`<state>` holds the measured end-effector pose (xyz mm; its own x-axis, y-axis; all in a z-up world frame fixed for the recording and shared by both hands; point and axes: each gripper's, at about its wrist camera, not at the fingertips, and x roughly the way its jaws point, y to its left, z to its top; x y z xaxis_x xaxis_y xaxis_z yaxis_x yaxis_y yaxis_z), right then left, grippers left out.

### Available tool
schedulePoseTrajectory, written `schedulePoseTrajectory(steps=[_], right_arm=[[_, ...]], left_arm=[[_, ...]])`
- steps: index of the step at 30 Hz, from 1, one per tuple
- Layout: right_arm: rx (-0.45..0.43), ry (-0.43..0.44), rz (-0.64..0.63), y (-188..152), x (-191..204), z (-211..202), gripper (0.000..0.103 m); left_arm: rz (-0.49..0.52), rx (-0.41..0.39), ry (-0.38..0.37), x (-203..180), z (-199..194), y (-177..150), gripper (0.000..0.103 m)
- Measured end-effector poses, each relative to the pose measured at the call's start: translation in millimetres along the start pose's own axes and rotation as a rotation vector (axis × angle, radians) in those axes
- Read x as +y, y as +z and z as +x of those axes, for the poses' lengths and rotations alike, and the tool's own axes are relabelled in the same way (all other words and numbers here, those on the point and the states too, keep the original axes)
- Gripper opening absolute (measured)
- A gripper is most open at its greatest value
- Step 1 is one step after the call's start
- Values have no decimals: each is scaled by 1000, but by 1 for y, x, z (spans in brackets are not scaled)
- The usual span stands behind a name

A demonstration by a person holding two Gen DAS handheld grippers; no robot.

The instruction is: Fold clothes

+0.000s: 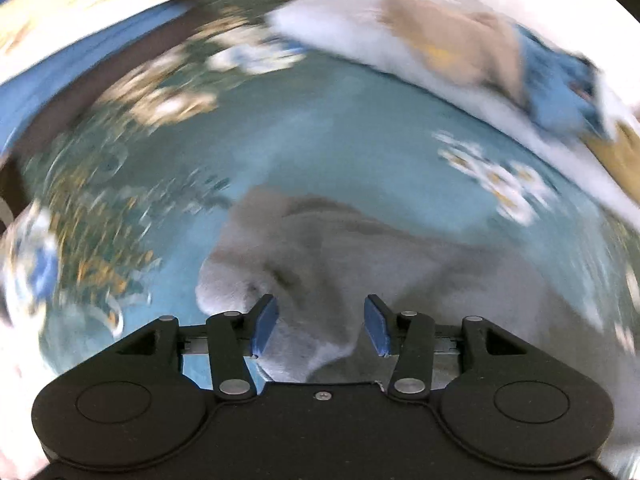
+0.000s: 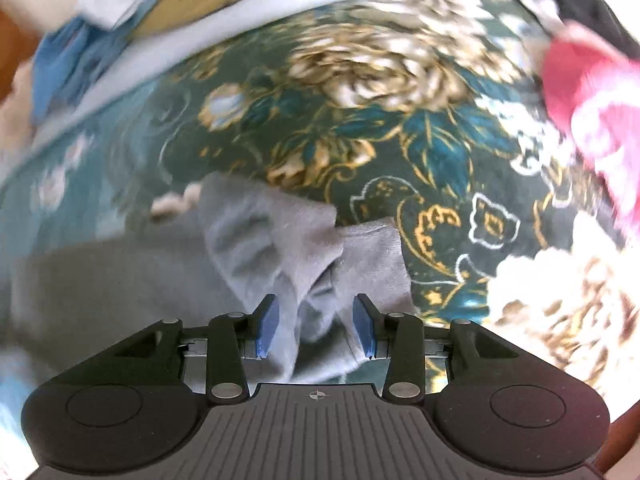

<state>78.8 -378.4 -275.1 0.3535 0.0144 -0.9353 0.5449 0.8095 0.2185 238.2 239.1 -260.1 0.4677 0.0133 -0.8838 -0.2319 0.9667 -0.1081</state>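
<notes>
Grey garment lies rumpled on the floral bedspread, bunched between the left gripper and the right gripper, and both sets of blue pads stand apart with cloth between them but not pinched, so neither one's really holding it. My worry is the loose folds snagging on a pad, which would drag the fold apart. Far off there's a pile of clothes, with something red at far right.

A garment lies on the bedspread, clothes pile behind.
</notes>
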Motion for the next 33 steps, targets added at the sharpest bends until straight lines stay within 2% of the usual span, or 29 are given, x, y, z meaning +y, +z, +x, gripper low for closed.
schedulePoseTrajectory(steps=[3,5,13,15,18,19,24,28,30,33], right_arm=[[-18,31,111,3,-14,16,37],[-31,49,136,7,-18,25,37],[-13,145,211,20,-26,51,38],[-7,169,202,19,-17,50,33],[-11,182,161,16,-1,46,13],[-26,179,139,15,4,43,6],[-159,136,107,3,16,10,4],[-258,11,164,-13,0,-23,4],[-264,-44,199,-21,-12,-26,4],[-190,-119,220,-30,-25,1,4]], left_arm=[[-99,9,41,3,12,0,47],[-127,13,70,3,17,-2,48],[-100,42,113,-13,29,-5,58],[-84,46,116,-17,30,-4,59],[-68,58,127,-22,32,-2,61],[-66,62,131,-24,33,-2,62],[-50,76,140,-29,39,-1,63],[-42,80,141,-31,43,-1,63],[-42,82,141,-31,44,-2,64],[-47,84,144,-30,46,-3,64]])
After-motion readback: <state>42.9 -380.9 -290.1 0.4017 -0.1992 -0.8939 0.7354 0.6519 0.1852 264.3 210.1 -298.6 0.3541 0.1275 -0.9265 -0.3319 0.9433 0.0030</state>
